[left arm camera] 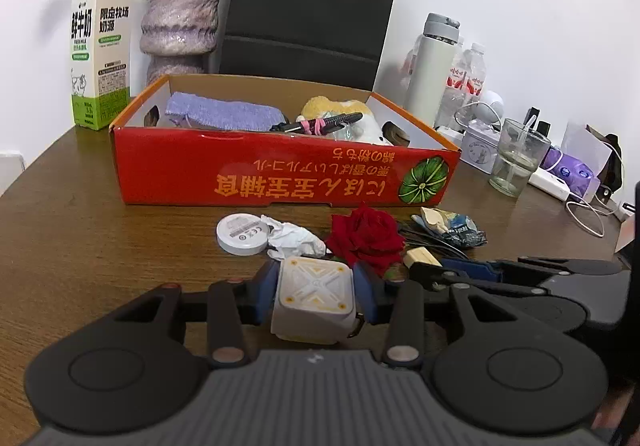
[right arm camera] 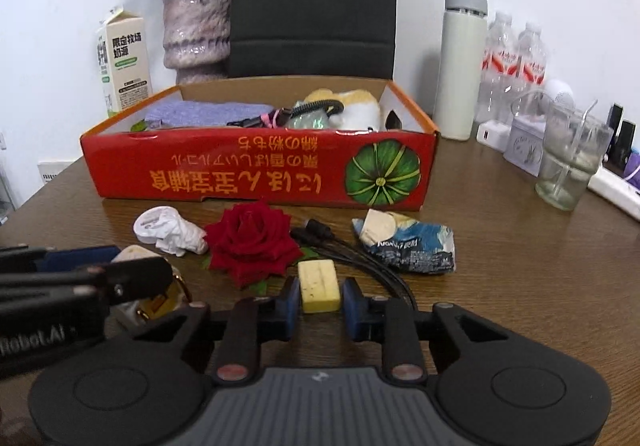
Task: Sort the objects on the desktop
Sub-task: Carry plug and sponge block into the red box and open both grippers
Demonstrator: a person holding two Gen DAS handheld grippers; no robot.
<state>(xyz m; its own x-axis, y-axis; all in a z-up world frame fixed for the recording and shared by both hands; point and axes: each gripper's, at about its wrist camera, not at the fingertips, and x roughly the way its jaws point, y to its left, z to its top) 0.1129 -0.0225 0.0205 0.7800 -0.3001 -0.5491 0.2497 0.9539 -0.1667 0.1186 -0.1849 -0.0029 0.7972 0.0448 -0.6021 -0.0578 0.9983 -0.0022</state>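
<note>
Worktop (left arm camera: pixel 80 246): brown wood grain, carrying everything below.
Black paper bag (left arm camera: pixel 312 6): upright against the wall behind the box, a teal binder clip on its top edge.
Red cardboard box (right arm camera: pixel 256 174): open-topped, in the middle of the worktop, printed text upside down and a green pumpkin picture on its near wall; inside lie a purple knitted cloth (left arm camera: pixel 224 112), a yellow-and-white plush toy and a black coiled cable.
Vase (left arm camera: pixel 180 18): mauve, with dried flowers, left of the bag; a milk carton (left arm camera: pixel 100 46) stands further left.
White flask (right arm camera: pixel 462 62): right of the box, with water bottles and a glass (right arm camera: pixel 572 162) beside it.
Red rose (right arm camera: pixel 252 240): lying just in front of the box, between a crumpled tissue (right arm camera: pixel 180 236) over a white round disc and black cables (right arm camera: pixel 352 250).
Crumpled blue wrapper (right arm camera: pixel 412 242): right of the cables.
Left gripper (left arm camera: pixel 314 292): jaws closed around a white cube with yellow corner dots (left arm camera: pixel 314 296), close to the rose.
Right gripper (right arm camera: pixel 320 300): jaws narrow, a yellow eraser-like block (right arm camera: pixel 319 286) between the blue pads; contact cannot be told.
</note>
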